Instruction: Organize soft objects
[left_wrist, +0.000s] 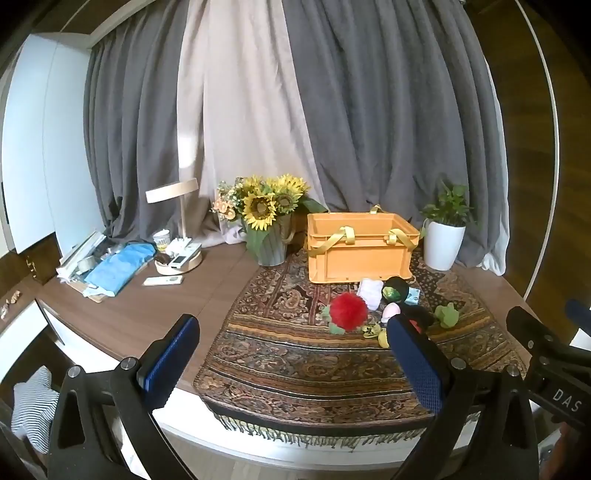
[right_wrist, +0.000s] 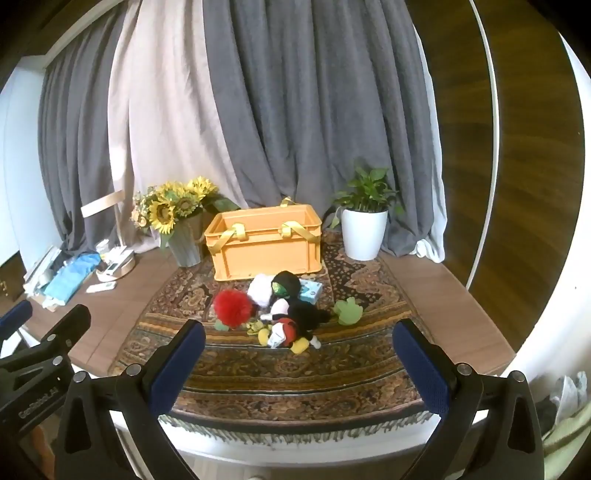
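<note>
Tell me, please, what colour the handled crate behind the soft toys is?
The crate is orange with yellow strap handles, clearest in the right wrist view.

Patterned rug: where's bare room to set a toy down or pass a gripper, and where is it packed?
Free: the rug's near strip, between its fringed edge and the toy pile; bare wood left of the rug, before the lamp base clutter. Crowded: in front of the orange crate, where the red pom-pom, mouse plush and green plush cluster.

We see orange crate (right_wrist: 264, 243), yellow straps; red fluffy toy (right_wrist: 232, 307); green frog toy (right_wrist: 348, 312); brown paisley-patterned rug (right_wrist: 295, 373); grey curtains (right_wrist: 314, 103); white pot (right_wrist: 364, 233).
</note>
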